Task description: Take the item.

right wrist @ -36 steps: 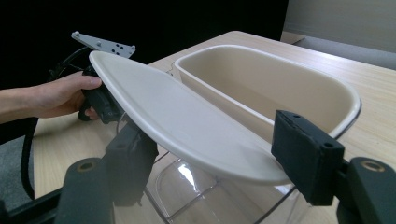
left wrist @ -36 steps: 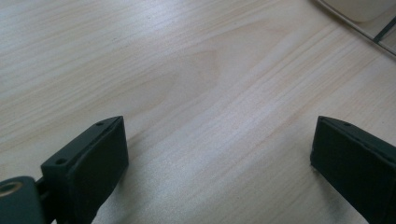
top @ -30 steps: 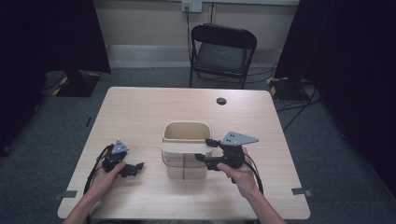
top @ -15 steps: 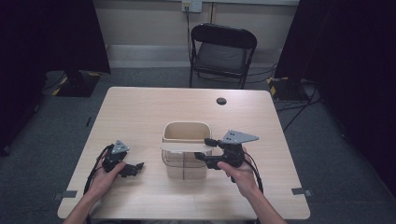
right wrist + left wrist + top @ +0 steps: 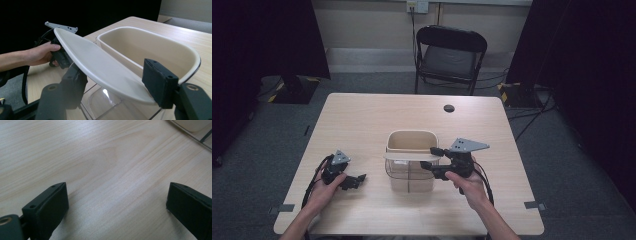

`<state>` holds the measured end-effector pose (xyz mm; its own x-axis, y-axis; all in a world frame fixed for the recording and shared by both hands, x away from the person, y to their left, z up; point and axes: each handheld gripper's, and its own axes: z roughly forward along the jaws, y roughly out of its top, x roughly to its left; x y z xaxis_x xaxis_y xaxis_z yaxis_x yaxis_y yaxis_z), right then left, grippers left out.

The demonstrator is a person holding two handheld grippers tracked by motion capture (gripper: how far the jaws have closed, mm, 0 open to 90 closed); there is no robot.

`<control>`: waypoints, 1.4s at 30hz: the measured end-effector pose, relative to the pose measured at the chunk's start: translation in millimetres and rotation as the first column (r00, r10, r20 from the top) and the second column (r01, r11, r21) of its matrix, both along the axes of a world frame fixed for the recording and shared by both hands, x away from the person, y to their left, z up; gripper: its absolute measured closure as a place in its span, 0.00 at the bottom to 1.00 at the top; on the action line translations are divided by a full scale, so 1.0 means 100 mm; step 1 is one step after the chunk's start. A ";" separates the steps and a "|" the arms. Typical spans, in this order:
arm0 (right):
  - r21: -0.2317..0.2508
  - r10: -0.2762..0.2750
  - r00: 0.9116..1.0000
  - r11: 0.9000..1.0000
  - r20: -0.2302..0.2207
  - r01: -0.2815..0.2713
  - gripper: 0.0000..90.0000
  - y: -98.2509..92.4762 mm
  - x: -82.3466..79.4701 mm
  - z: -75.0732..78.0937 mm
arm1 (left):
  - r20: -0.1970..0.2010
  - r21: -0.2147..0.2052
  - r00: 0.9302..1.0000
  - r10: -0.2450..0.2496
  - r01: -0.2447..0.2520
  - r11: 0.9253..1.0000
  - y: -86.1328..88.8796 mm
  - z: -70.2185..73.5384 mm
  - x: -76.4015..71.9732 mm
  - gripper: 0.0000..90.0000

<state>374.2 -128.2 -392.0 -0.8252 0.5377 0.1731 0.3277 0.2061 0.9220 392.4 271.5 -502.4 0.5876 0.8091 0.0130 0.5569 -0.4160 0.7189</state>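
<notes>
With its jaws just closing around the cream handle (image 5: 105,72) of the bin (image 5: 410,162) mid-desk toward the near edge, the right tool (image 5: 429,157) should clench squarely before lifting, while the left tool (image 5: 357,180) rests released.

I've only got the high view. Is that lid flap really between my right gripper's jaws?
Observer: Yes. In the right gripper view the beige flap runs between the jaws of the right gripper, which have just been closing. I cannot tell whether the pads press on it.
Operator: Anything inside the bin?
Observer: The part of the bin that I can see inside is bare.
Operator: And my left gripper?
Observer: The left gripper has its jaws wide open just above the table, with nothing between them.
</notes>
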 end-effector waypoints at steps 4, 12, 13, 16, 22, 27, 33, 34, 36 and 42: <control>0.005 -0.001 1.000 1.000 -0.002 0.001 0.43 0.00 0.01 0.01 | -0.001 0.000 1.000 0.001 -0.001 1.000 0.00 0.00 0.00 0.04; 0.007 -0.003 1.000 1.000 0.001 0.003 0.44 0.01 0.02 0.02 | 0.000 0.000 1.000 0.000 0.000 1.000 0.00 0.00 0.00 0.04; 0.007 -0.001 1.000 1.000 0.001 0.001 0.44 0.01 0.02 0.02 | -0.001 0.000 1.000 0.000 0.000 1.000 0.00 0.00 0.00 0.04; 0.011 0.002 1.000 1.000 0.000 -0.002 0.45 0.01 0.03 0.02 | -0.001 -0.001 1.000 0.000 0.000 1.000 0.00 0.00 0.00 0.04; 0.010 0.003 1.000 1.000 0.003 -0.003 0.45 0.01 0.03 0.03 | 0.000 0.000 1.000 0.000 0.000 1.000 0.00 0.00 0.00 0.04; 0.009 0.003 1.000 1.000 0.000 -0.003 0.46 0.01 0.04 0.04 | -0.001 -0.001 1.000 0.001 -0.001 1.000 0.00 0.00 0.00 0.04; 0.007 0.010 1.000 1.000 0.006 -0.010 0.48 0.01 0.05 0.05 | -0.003 -0.004 1.000 0.004 -0.004 1.000 0.00 0.00 0.00 0.04; 0.006 0.011 1.000 1.000 0.006 -0.011 0.48 0.01 0.05 0.05 | -0.001 0.000 1.000 0.000 0.000 1.000 0.00 0.00 0.00 0.04; 0.009 0.014 1.000 1.000 0.005 -0.014 0.49 0.01 0.06 0.05 | -0.001 -0.001 1.000 0.001 -0.001 1.000 0.00 0.00 0.00 0.04; 0.011 0.017 1.000 1.000 0.011 -0.018 0.51 0.02 0.06 0.06 | -0.001 -0.001 1.000 0.001 -0.001 1.000 0.00 0.00 0.00 0.04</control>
<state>380.6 -126.3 -385.9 -0.8362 0.5212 0.1703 0.3144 0.2013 0.9277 392.4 271.4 -502.4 0.5870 0.8095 0.0121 0.5576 -0.4151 0.7189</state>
